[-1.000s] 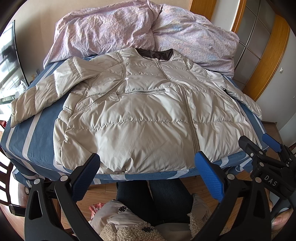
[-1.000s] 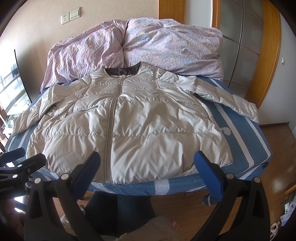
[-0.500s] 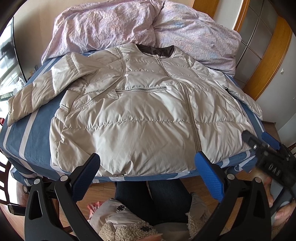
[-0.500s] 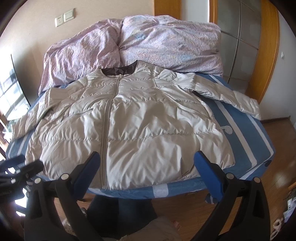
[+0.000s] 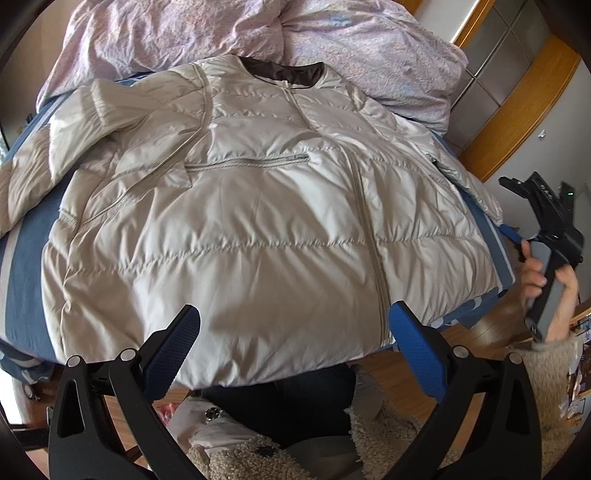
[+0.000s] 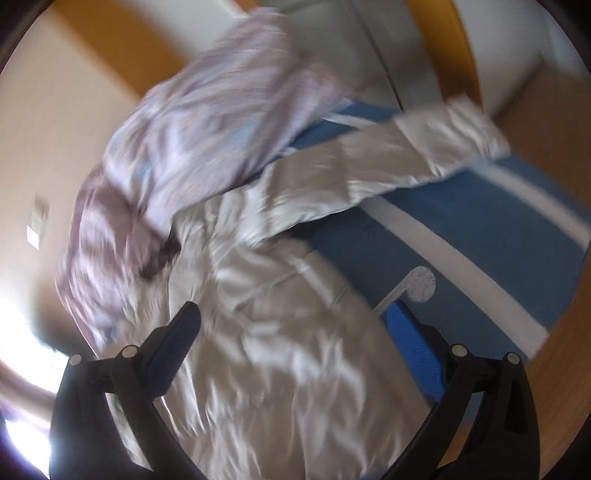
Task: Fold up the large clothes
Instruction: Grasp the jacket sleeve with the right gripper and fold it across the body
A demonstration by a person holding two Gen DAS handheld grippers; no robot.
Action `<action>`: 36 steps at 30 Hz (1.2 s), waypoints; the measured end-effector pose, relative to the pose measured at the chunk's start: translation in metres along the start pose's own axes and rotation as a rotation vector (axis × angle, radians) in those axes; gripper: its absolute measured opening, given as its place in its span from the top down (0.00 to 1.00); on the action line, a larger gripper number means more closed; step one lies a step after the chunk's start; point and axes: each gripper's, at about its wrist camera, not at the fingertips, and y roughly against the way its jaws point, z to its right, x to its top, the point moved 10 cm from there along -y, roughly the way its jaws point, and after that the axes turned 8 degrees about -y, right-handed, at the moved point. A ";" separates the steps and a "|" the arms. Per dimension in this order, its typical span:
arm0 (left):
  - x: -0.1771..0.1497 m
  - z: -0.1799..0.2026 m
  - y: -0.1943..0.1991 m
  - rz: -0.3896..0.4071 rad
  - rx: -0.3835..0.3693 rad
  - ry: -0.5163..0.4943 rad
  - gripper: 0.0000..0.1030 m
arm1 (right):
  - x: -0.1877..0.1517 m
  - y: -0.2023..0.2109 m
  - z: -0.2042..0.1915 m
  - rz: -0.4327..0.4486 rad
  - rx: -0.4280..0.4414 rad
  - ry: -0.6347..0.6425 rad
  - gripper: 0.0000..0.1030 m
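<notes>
A beige puffer jacket (image 5: 258, 221) lies face up and zipped on the blue striped bed (image 5: 22, 258), collar at the far end. My left gripper (image 5: 295, 325) hovers open over the jacket's near hem with nothing between its blue pads. In the left wrist view the right gripper (image 5: 546, 214) is raised at the bed's right side, held by a hand. The right wrist view is blurred and tilted: my right gripper (image 6: 295, 325) is open above the jacket (image 6: 277, 350), and the jacket's right sleeve (image 6: 388, 166) stretches out across the bed (image 6: 480, 229).
A crumpled lilac duvet (image 5: 258, 33) is piled at the head of the bed. Wooden door frames and glass panels (image 5: 517, 92) stand at the right. The person's legs and a fleecy sleeve (image 5: 543, 369) are at the near edge, over a wooden floor.
The right gripper has swung up and to the right, tilting sharply toward the jacket's right sleeve. The left gripper has moved in closer over the hem. Both stay open.
</notes>
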 end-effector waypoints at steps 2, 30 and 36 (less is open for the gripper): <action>0.008 -0.002 0.000 0.021 -0.008 -0.004 0.01 | 0.017 -0.014 0.017 -0.031 0.019 -0.120 0.02; 0.068 -0.184 0.028 0.320 0.218 0.323 0.01 | 0.163 -0.057 0.096 0.225 -0.272 -0.305 0.89; 0.058 -0.222 0.037 0.344 0.223 0.434 0.01 | 0.179 -0.030 0.010 0.375 -0.322 -0.012 0.92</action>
